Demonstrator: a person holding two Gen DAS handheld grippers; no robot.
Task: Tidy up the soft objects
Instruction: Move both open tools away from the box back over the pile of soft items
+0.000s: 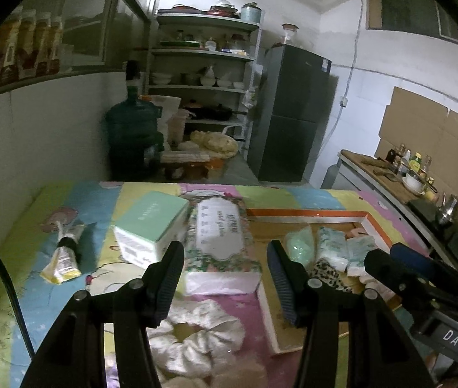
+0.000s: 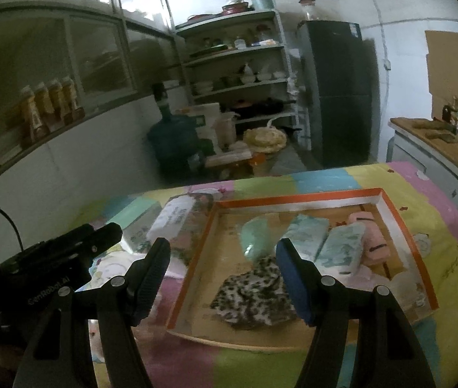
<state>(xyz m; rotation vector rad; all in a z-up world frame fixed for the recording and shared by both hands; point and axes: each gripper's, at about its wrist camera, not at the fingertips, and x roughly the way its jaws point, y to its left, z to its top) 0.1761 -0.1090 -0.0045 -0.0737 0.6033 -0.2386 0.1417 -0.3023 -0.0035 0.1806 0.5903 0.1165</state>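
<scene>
Both tongs, left tongs (image 1: 225,278) and right tongs (image 2: 222,278), are hanging apart and empty, overlooking the orange-rimmed tray (image 2: 296,198) holding a leopard-print cloth (image 2: 251,294)

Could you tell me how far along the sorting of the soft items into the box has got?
Partly done. Already in the orange-rimmed box: a leopard-print cloth, a mint pouch, two patterned packs and a pink item. Nothing is in hand: the left gripper and right gripper are both open. A white scrunchie, a tissue pack and a tube lie outside.
</scene>
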